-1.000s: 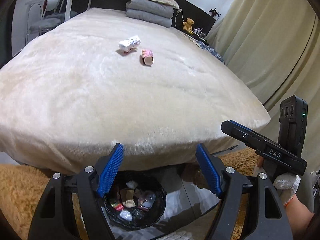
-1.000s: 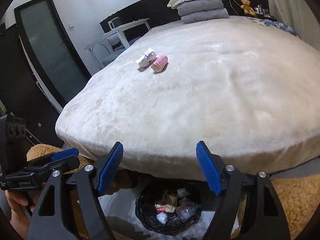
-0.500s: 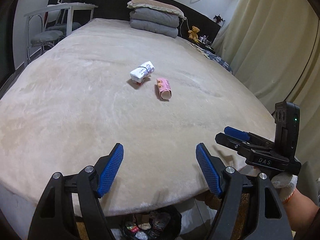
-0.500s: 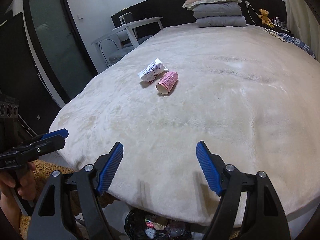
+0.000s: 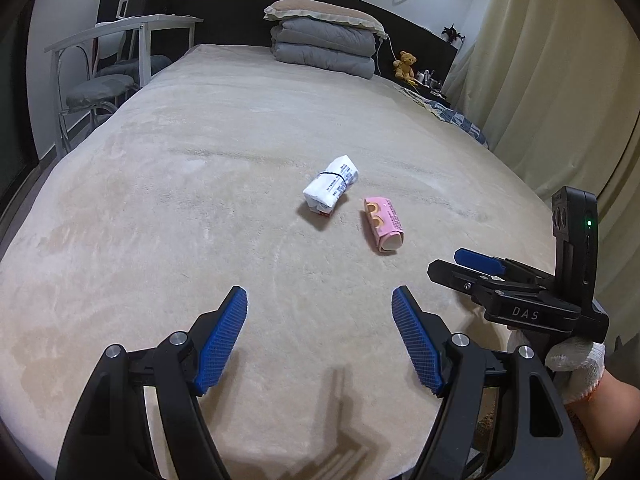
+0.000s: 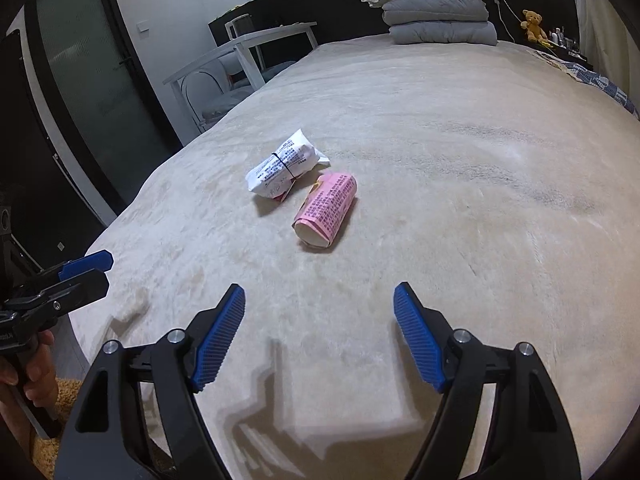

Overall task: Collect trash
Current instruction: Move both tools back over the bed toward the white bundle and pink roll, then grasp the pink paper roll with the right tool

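Two pieces of trash lie side by side on the beige bed cover (image 5: 168, 216): a white rolled wrapper with a black band (image 5: 331, 185) (image 6: 283, 166) and a pink rolled wrapper (image 5: 383, 224) (image 6: 326, 210). My left gripper (image 5: 320, 336) is open and empty above the bed, short of both wrappers. My right gripper (image 6: 319, 334) is open and empty, with the pink wrapper just ahead of it. The right gripper also shows at the right of the left wrist view (image 5: 480, 262), and the left gripper at the left of the right wrist view (image 6: 86, 268).
Folded grey bedding with a pillow (image 5: 324, 46) is stacked at the head of the bed, with a teddy bear (image 5: 406, 65) beside it. A white desk and chairs (image 5: 120, 64) stand left of the bed. Curtains (image 5: 552, 80) hang on the right. A dark door (image 6: 92, 92) is at the left.
Both grippers have risen from beside the bin under the bed's foot and moved forward over the bed. The bin has dropped out of view. The wrappers are nearer.
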`<state>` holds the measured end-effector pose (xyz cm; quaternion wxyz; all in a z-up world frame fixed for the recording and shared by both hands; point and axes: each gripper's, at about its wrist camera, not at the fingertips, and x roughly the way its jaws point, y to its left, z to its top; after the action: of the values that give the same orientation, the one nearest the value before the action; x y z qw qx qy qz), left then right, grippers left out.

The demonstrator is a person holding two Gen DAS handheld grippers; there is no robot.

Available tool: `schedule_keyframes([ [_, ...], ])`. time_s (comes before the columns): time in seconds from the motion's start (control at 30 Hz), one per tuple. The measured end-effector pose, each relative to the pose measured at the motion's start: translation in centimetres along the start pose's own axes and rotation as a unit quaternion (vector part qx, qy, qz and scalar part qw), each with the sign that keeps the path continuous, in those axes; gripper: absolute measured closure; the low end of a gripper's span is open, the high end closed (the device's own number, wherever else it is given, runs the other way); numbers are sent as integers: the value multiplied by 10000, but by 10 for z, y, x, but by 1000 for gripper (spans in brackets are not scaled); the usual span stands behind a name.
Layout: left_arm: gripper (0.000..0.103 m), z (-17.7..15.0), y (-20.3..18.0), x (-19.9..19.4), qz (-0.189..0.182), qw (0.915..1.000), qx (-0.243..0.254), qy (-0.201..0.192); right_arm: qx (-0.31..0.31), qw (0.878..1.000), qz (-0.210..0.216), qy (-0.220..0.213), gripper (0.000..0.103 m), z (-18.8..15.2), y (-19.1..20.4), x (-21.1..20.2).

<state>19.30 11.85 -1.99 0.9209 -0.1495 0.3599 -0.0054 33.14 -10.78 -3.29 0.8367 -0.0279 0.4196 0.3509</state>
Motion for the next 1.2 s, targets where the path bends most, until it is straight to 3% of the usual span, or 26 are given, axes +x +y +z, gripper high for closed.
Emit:
schedule_keyframes([
  [0.6, 30, 19, 29, 34, 226, 9997, 84, 39, 225, 9984, -493, 162, 22, 45, 8, 69],
  [0.8, 30, 20, 33, 36, 291, 9996, 15, 48, 142, 9958, -854, 284, 41, 46, 10, 79],
  [0.93, 30, 22, 33, 39, 342, 9994, 20, 25, 107, 9957, -882, 254, 62, 51, 10, 78],
  [1.2, 30, 33, 25, 50, 333, 9994, 80, -28, 79, 9965, -810, 165, 64, 47, 1, 70],
])
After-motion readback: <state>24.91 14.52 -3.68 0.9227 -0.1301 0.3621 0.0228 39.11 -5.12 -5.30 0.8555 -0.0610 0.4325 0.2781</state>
